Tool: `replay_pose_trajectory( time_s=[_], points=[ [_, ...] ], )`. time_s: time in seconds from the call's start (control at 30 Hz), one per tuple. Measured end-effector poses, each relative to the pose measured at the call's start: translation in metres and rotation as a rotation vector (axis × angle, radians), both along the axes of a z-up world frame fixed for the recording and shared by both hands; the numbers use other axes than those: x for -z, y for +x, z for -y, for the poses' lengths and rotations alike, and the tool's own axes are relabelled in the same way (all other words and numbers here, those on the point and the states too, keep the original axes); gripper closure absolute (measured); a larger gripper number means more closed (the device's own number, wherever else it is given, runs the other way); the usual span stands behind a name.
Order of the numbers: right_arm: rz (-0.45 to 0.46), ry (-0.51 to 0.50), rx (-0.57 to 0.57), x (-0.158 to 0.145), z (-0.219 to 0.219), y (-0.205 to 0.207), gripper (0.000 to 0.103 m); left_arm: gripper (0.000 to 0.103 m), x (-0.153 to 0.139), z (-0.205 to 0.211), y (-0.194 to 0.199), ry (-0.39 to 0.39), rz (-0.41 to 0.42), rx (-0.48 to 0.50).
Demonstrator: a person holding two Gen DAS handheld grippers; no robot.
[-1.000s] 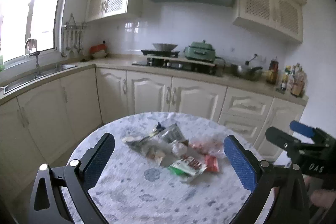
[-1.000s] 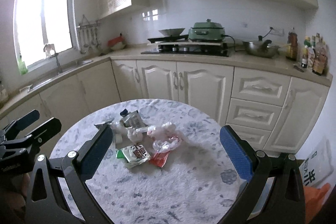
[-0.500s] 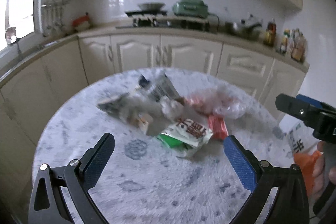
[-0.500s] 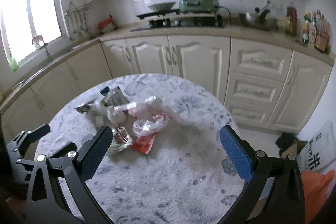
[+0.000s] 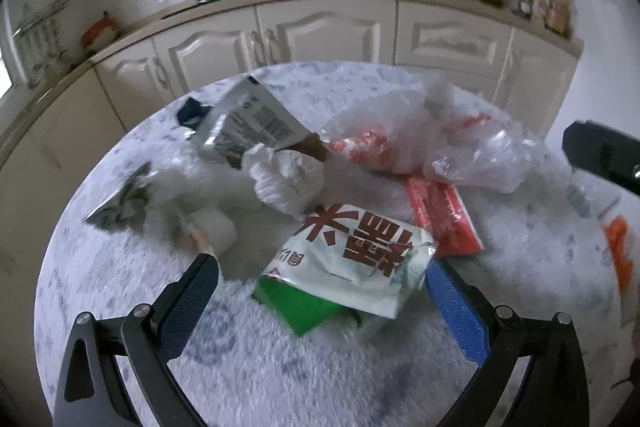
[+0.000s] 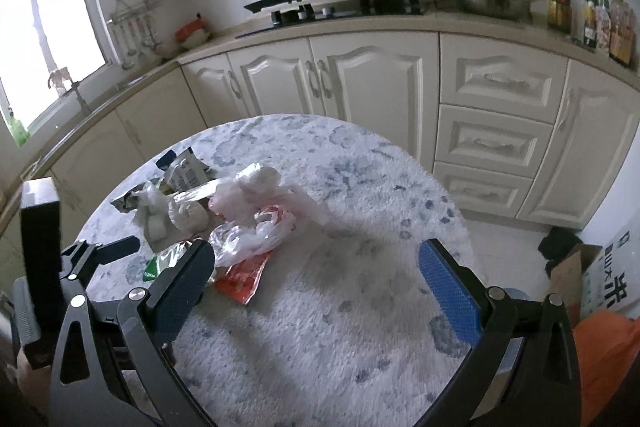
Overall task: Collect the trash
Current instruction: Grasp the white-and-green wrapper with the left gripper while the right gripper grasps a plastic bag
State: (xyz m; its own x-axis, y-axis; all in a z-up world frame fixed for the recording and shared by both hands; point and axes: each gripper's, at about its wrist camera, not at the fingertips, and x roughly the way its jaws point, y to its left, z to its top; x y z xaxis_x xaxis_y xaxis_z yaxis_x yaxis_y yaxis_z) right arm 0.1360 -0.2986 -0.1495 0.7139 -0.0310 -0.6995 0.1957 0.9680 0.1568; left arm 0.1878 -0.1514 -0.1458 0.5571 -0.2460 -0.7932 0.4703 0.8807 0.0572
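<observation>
Where wrappers (image 5: pixel 352 259) lie, left fingers (image 5: pixel 456 311) agape.

One round table (image 5: pixel 280 379); two grippers; one red wrapper (image 5: pixel 442 217).

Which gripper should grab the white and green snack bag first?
Probably the left gripper. Its open fingers already sit on either side of the snack bag. The right gripper is open too, but mostly over bare table.

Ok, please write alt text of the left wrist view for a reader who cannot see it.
The open left gripper hovers just before a white and green snack packet on a round table. Behind lie a red wrapper, clear plastic bags and crumpled tissue; kitchen cabinets stand beyond.
</observation>
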Motion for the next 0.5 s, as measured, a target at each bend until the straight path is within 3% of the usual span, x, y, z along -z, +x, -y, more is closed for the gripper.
replay_pose_trajectory(
  time_s=[0.07, 0.1, 0.17, 0.5],
  points=[
    [-0.004, 0.0, 0.0, 0.001, 0.001, 0.002, 0.0, 0.006, 0.007, 0.006, 0.011, 0.006, -0.034, 0.028],
    [-0.006, 0.0, 0.0, 0.002, 0.001, 0.003, 0.0, 0.016, 0.008, 0.006, 0.016, -0.022, -0.047, 0.044],
    [-0.01, -0.002, 0.0, 0.002, 0.0, 0.005, 0.0, 0.023, 0.008, 0.005, 0.022, -0.055, -0.062, 0.06],
    [-0.038, -0.018, -0.03, 0.007, -0.003, 0.024, 0.0, 0.032, 0.009, -0.013, 0.034, -0.112, -0.052, 0.044]
  ],
)
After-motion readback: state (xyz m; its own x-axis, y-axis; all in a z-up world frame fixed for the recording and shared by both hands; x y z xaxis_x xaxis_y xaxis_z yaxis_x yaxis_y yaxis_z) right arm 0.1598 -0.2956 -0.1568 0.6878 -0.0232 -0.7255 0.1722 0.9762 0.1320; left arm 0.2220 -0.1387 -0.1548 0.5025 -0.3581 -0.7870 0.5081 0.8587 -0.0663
